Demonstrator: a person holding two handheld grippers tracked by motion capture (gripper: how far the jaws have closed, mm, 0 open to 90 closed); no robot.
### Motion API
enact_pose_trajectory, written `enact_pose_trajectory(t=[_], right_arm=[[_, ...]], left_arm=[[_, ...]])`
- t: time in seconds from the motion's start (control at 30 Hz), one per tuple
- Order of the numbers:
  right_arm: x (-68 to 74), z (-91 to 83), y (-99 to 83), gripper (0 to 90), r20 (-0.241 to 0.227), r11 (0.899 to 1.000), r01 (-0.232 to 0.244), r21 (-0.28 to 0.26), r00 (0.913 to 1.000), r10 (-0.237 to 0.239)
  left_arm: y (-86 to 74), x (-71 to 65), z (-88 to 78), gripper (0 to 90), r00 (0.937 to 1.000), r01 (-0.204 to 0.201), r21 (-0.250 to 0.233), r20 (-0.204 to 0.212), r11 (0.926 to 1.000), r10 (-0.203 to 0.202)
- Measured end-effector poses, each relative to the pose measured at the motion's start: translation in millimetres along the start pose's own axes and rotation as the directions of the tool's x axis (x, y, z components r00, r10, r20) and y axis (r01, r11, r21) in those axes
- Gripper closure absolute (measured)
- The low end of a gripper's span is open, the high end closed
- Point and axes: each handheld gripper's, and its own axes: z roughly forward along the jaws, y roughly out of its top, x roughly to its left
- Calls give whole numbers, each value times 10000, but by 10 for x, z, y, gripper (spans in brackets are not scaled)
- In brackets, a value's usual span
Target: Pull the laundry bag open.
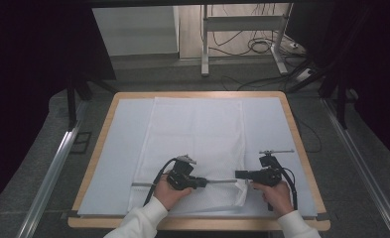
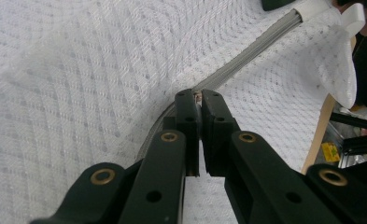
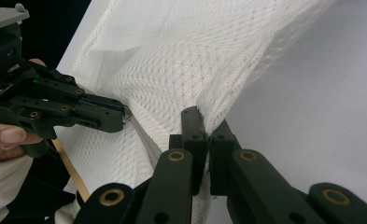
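White mesh laundry bag (image 1: pixel 197 144): flat on the tabletop (image 1: pixel 100 144), near edge lifted between both grippers. Left gripper (image 2: pixel 199 100): jaws clamped on the zipper pull, grey zipper (image 2: pixel 246 56) running away ahead of it. Right gripper (image 3: pixel 208 128): jaws pinched on the bag's corner fabric (left gripper just across).

You have two tools, the left tool (image 1: pixel 203 182) and the right tool (image 1: pixel 238 174), one in each of your two hands. One white mesh bag (image 1: pixel 197 134) with one grey zipper (image 1: pixel 222 181) lies on one pale mat (image 1: pixel 120 148) covering one wooden desk (image 1: pixel 96 153).
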Motion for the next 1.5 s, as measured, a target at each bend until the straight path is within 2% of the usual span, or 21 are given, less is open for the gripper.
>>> enact_pose_trajectory(t=[0.7,0.9,0.97,1.33,1.43,1.5], right_arm=[[4,0,0,877,-25,10000,33,42,10000,-33],[2,-3,0,877,4,10000,37,68,10000,-37],[2,-2,-1,877,-5,10000,40,68,10000,-40],[4,9,-5,877,-10,9999,64,106,10000,-64],[4,10,-5,877,6,9999,69,129,10000,-69],[-10,-3,-7,877,17,10000,49,84,10000,-50]], left_arm=[[-61,59,-49,871,10000,91,33,-35,10000,-91],[-80,93,-67,871,9998,152,86,-94,9998,-151],[-87,93,-68,871,9996,287,-44,-23,9996,-287],[-97,103,-74,871,9995,304,-32,-13,9995,-304],[-101,122,-82,871,9998,195,81,-78,9998,-194],[-114,138,-83,871,9995,315,45,-90,9995,-315]])
